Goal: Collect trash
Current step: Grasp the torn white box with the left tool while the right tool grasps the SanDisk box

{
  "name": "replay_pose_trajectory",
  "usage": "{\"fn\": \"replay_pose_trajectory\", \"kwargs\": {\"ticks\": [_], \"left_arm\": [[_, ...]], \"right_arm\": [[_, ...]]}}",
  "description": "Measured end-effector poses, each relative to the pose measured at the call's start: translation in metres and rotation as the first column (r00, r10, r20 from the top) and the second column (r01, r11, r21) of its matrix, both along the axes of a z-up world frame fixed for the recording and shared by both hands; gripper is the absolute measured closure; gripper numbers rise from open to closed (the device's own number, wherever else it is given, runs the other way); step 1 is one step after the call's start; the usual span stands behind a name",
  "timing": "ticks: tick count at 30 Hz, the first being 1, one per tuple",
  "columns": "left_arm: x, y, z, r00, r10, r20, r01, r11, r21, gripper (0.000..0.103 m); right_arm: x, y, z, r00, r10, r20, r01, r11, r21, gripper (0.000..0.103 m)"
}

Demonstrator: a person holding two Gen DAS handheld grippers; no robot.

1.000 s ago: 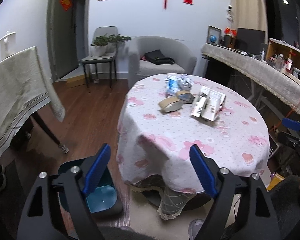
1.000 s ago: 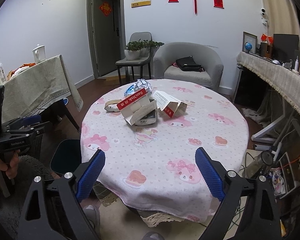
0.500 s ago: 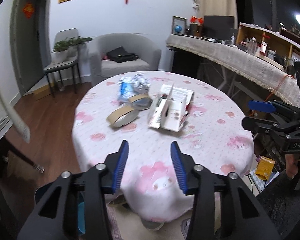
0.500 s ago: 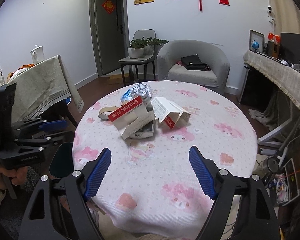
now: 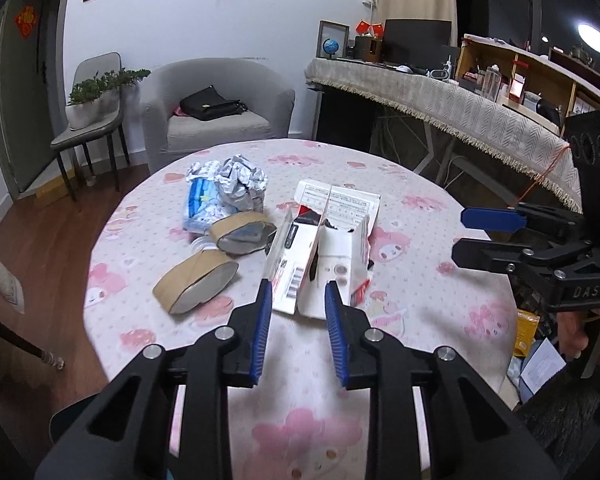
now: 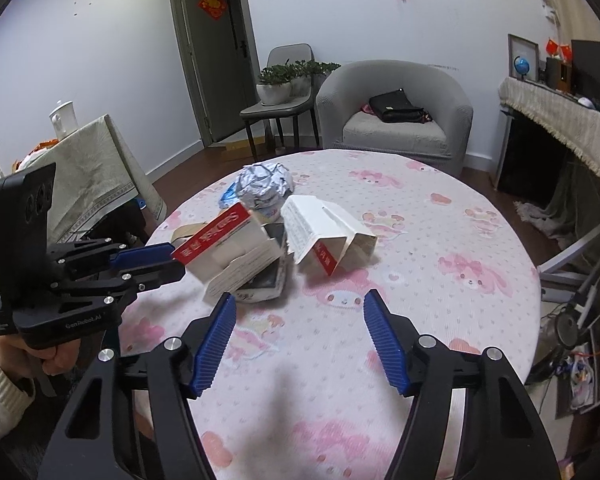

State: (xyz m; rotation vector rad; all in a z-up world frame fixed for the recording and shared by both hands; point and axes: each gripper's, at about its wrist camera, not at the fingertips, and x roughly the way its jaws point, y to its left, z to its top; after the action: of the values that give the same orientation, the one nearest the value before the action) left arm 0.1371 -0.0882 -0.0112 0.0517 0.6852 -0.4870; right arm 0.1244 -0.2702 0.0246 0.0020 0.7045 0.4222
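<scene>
Blue packet [image 6: 227,196] mostly hidden behind foil ball [image 6: 265,184]

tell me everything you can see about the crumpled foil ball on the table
The crumpled foil ball looks like shiny silver foil, scrunched into a loose, creased lump. It sits on the pink patterned tablecloth at the far side of the trash pile, leaning against the blue-and-white plastic packet. Neither gripper touches it.
</scene>
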Motion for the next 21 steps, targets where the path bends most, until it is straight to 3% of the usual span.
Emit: {"fn": "replay_pose_trajectory", "kwargs": {"ticks": [6,8,10,21], "left_arm": [[0.016,-0.01,-0.004,0.999,-0.04,-0.021,0.039,0.999,-0.015,0.076],[0.021,-0.014,-0.006,0.998,-0.055,-0.032,0.054,0.998,-0.028,0.083],[0.024,-0.015,-0.008,0.997,-0.064,-0.037,0.063,0.997,-0.039,0.097],[0.014,-0.005,0.005,0.999,-0.045,-0.005,0.044,0.996,-0.083,0.101]], "right_arm": [[0.025,-0.004,-0.002,1.0,0.011,-0.019,-0.011,1.0,0.026,0.037],[0.036,-0.004,-0.003,1.0,0.013,-0.027,-0.012,1.0,0.027,0.037],[0.048,-0.004,-0.005,0.999,0.019,-0.042,-0.018,0.999,0.037,0.037],[0.089,-0.003,-0.018,0.997,0.026,-0.078,-0.023,0.999,0.044,0.023]]}}
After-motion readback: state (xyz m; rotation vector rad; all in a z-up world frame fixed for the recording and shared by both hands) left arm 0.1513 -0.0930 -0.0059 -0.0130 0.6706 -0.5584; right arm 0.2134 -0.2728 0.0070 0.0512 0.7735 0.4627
